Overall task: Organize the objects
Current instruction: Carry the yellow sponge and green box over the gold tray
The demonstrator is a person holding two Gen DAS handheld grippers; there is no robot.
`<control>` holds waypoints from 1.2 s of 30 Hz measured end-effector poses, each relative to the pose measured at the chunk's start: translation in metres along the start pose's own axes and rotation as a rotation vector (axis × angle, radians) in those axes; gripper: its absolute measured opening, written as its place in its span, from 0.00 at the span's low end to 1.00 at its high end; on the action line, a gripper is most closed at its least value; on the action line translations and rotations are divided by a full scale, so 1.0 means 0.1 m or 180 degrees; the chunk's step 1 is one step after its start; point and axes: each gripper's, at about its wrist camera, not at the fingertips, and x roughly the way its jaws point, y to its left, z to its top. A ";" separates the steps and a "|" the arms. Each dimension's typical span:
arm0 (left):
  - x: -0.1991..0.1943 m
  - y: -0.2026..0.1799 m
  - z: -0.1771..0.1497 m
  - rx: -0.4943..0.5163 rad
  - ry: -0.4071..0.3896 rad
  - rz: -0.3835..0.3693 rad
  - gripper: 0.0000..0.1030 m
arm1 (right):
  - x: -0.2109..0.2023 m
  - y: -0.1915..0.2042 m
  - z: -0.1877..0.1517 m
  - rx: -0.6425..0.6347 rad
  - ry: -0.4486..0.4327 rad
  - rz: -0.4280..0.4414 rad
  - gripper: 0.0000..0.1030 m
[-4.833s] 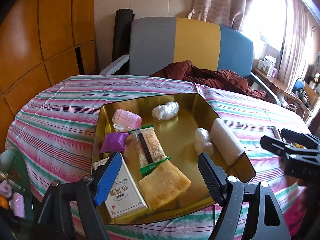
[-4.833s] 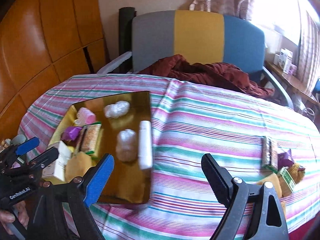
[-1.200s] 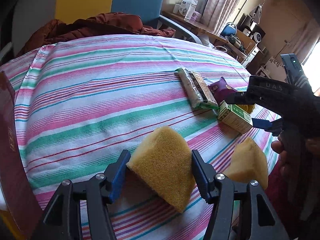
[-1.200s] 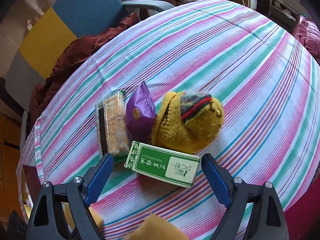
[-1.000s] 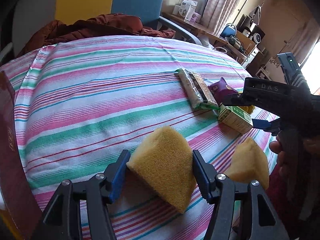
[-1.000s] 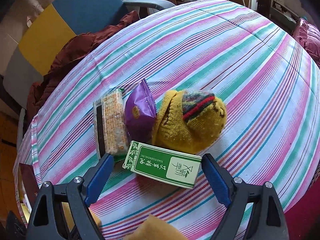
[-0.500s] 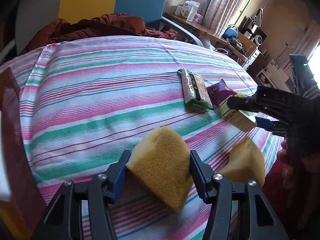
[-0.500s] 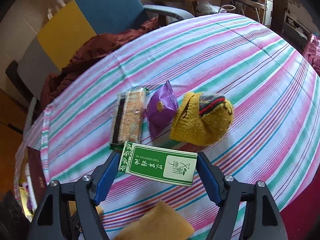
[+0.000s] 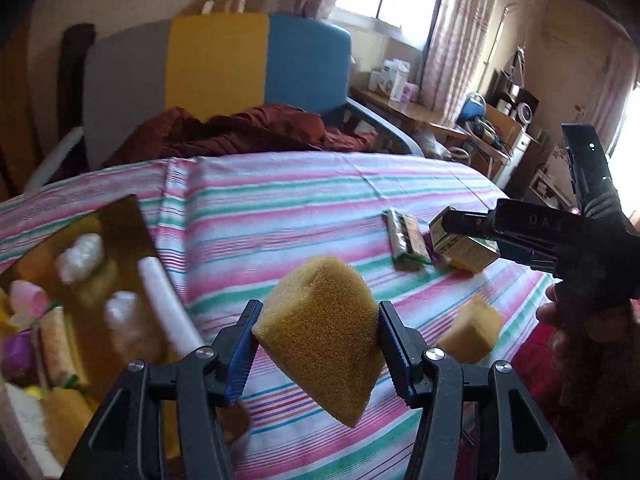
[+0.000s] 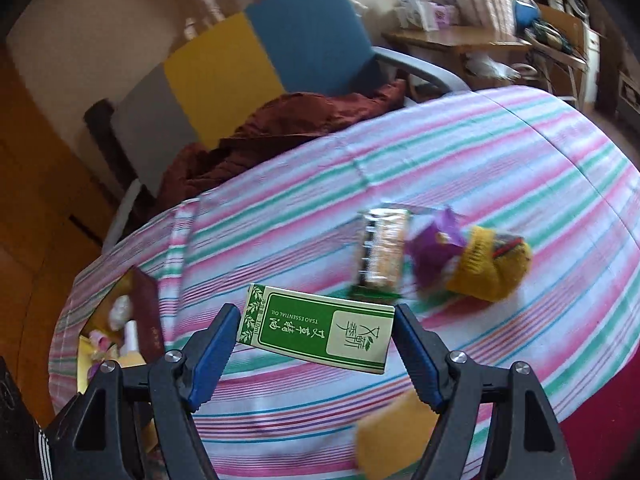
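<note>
My left gripper (image 9: 316, 340) is shut on a yellow sponge (image 9: 324, 332) and holds it above the striped tablecloth. My right gripper (image 10: 316, 332) is shut on a green essential-oil box (image 10: 316, 328), lifted off the table; the box also shows in the left wrist view (image 9: 466, 246). A second sponge (image 9: 472, 330) lies on the cloth. A gold tray (image 9: 132, 216) at the left holds a white roll (image 9: 168, 308), cotton balls (image 9: 80, 256) and snack packs. A cereal bar (image 10: 380, 252), a purple packet (image 10: 434, 250) and a yellow knit hat (image 10: 490, 266) lie at the right.
A grey, yellow and blue chair (image 9: 216, 76) with a dark red cloth (image 9: 240, 130) stands behind the table. A side table (image 9: 416, 110) with boxes and shelves are at the right. The tablecloth (image 9: 280, 208) between tray and item cluster is bare.
Both grippers have lifted and swung left: the sponge and the green box are now off the cloth, and the gold tray has come back into the left wrist view.
</note>
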 end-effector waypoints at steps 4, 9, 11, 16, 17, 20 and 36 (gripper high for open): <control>-0.21 0.27 -0.03 -0.0162 -0.0103 0.0148 0.56 | -0.04 0.41 -0.12 -0.0275 0.0057 0.0233 0.76; -0.44 0.67 -0.16 -0.0424 -0.0169 0.0324 0.56 | 0.03 0.83 -0.31 -0.0560 0.0208 0.0477 0.76; -0.54 0.83 -0.23 -0.0540 -0.0187 0.0386 0.57 | 0.08 0.98 -0.38 -0.0658 0.0276 0.0560 0.76; -0.77 1.24 -0.47 -0.0829 -0.0212 0.0582 0.57 | 0.18 1.36 -0.54 -0.0899 0.0445 0.0768 0.76; -0.81 1.31 -0.52 -0.0881 -0.0216 0.0613 0.57 | 0.20 1.43 -0.56 -0.0946 0.0473 0.0804 0.76; -0.92 1.51 -0.63 -0.1010 -0.0241 0.0703 0.57 | 0.24 1.64 -0.63 -0.1078 0.0556 0.0910 0.76; -0.99 1.72 -0.68 -0.1207 -0.0276 0.0741 0.57 | 0.50 2.46 -0.77 -0.1544 0.0776 0.1087 0.76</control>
